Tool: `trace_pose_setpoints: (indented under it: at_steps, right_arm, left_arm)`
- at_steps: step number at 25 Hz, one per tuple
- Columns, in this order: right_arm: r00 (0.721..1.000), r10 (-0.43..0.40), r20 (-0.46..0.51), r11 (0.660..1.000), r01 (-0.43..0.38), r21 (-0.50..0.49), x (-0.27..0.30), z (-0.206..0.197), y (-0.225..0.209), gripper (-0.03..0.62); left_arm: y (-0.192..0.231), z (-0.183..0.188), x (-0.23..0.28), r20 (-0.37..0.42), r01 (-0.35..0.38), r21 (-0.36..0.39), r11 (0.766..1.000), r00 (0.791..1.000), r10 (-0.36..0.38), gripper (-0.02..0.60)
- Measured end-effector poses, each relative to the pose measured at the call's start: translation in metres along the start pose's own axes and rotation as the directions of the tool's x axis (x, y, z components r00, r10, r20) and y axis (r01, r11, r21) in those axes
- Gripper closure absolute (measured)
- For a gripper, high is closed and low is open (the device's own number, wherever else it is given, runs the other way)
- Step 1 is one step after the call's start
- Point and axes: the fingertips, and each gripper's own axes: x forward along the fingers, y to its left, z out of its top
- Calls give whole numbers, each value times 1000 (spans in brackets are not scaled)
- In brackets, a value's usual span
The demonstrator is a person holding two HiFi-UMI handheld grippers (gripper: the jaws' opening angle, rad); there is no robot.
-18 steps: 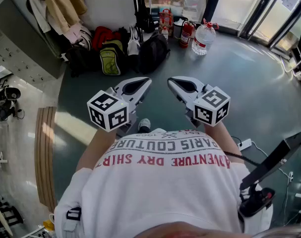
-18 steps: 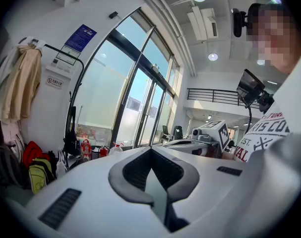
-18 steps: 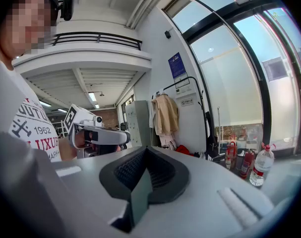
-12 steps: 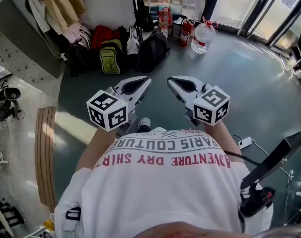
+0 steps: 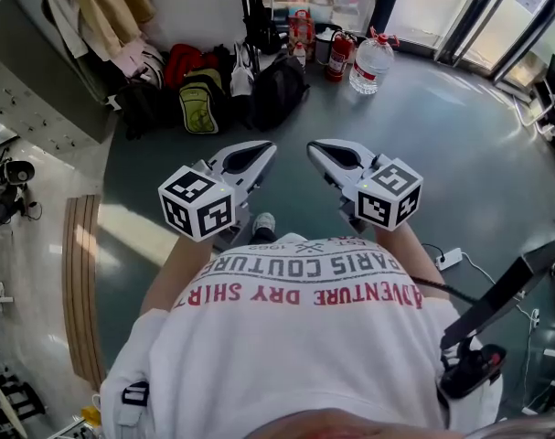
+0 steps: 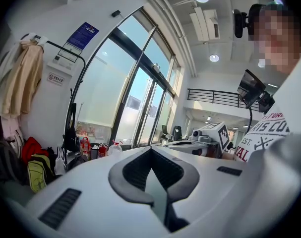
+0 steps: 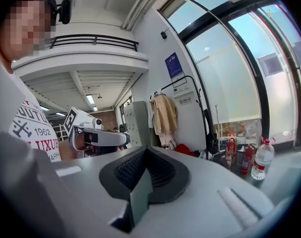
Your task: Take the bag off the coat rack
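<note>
1. Far left: the coat rack stands against the wall with a beige coat on it. A dark bag hangs on the rack's black upright, just right of the coats. This seems to be the one to take (the packs heaped on the floor below are not on the rack at all)
2. The left hand-held gripper is held at chest height, well apart from the rack. Its jaws are pressed together with nothing between them
3. The right hand-held gripper sits just beside it at the same height, jaws likewise closed and empty. No reach has begun, so the step in hand is the approach
4. To do it well: walk in first, and spread one pair of jaws before they reach the strap. Grip the strap close to where it hangs, then lift it upward to clear the rack before drawing it away. The other gripper can steady the bag's body
5. Right of the rack, the fire extinguishers and a water bottle stand on the floor; step around them
</note>
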Motion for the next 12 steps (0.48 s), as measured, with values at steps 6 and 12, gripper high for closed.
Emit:
trace_pose_setpoints:
  at_steps: [6,12]
  right_arm:
    - [1000,-17,-10,1000,17,0,-2,-1,-1,592]
    - [998,-55,13,998,55,8,-23,3,-15,592]
  left_arm:
    - [1,0,1,-1,9,-9,1000,1000,-9,580]
    - [-13,7,18,-6,30,14,999,1000,-30,580]
